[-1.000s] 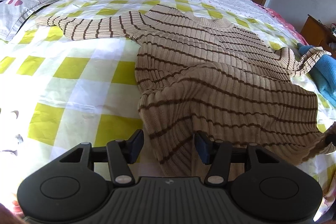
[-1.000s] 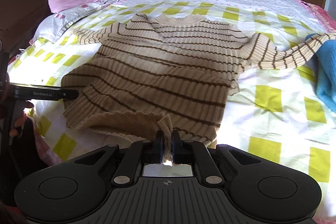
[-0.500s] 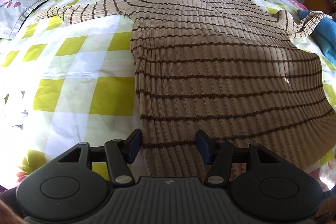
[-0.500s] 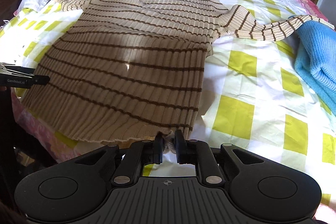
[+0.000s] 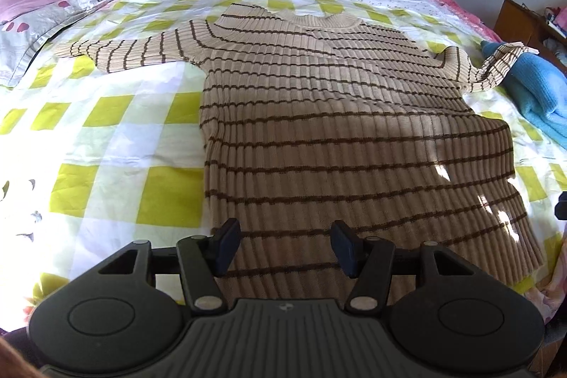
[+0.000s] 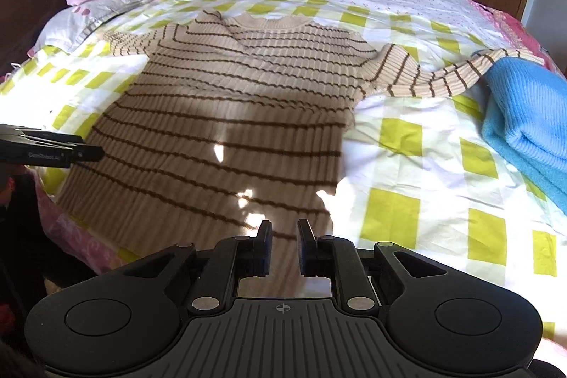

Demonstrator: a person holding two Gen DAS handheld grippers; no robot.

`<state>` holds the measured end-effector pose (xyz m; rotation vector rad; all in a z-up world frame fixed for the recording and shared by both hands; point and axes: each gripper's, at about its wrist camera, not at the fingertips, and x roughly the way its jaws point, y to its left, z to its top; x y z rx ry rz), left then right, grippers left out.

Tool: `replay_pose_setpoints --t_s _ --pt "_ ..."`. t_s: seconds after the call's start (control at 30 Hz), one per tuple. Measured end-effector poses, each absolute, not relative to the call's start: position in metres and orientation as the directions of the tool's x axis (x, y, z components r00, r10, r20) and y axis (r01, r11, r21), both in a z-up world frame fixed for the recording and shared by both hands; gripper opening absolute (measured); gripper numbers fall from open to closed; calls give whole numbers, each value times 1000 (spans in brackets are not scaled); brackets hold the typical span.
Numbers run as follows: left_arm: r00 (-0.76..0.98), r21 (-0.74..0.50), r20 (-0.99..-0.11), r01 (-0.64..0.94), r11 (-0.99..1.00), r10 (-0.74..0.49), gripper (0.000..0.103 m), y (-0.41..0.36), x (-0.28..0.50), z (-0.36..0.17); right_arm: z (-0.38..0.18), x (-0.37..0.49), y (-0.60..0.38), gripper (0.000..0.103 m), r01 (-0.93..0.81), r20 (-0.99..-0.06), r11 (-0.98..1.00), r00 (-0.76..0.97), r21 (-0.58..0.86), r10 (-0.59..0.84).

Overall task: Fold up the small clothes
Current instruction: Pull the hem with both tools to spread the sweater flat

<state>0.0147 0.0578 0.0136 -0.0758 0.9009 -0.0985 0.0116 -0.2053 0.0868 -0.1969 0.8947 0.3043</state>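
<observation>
A tan striped sweater (image 5: 336,130) lies spread flat across the yellow-checked bedsheet (image 5: 117,144), collar at the far end, hem at the near edge of the bed just in front of you; its long axis runs straight away from both tools, near to far. Your left gripper (image 5: 283,245) hovers over the hem's left corner with its jaws standing well apart, nothing clamped, the knit passing beneath them rather than pinched. Your right gripper (image 6: 284,245) sits at the hem's right corner; its jaws have just been opening and now show a narrow gap, with fabric visible behind that gap but no fold caught between the pads, so the hem reads as let go. The left sleeve (image 5: 120,54) stretches out flat to the far left; the right sleeve (image 6: 443,77) reaches far right, its cuff draped onto a blue garment (image 6: 524,116) lying beside the sweater. Each sleeve lies far and outward from the gripper on its own side, so each hand appears nearer to its matching sleeve; the coming fold likely turns on that. The sweater looks laid out and not yet folded; the draped right cuff may drag the blue garment if pulled carelessly.
</observation>
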Motion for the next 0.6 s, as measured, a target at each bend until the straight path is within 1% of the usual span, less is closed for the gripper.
replay_pose_setpoints --t_s 0.07,0.17,0.27,0.43,0.6 --pt "614 -107 -779 68 992 -126 61 50 17 11 83 17 -194 20 -351 -786 936 585 -26 197" --pt "591 -91 -797 80 993 -121 61 44 19 4 73 23 -187 20 -360 -798 933 567 -20 202" --pt "565 -83 -816 93 992 -121 61 42 15 -4 67 19 -193 20 -355 -818 934 547 -35 177" --pt "546 -66 -829 115 991 -118 62 43 9 -9 66 13 -219 21 -283 -838 958 533 -45 118" --pt "541 -77 -832 109 991 -124 62 45 10 -8 64 16 -213 21 -289 -819 957 550 -5 162"
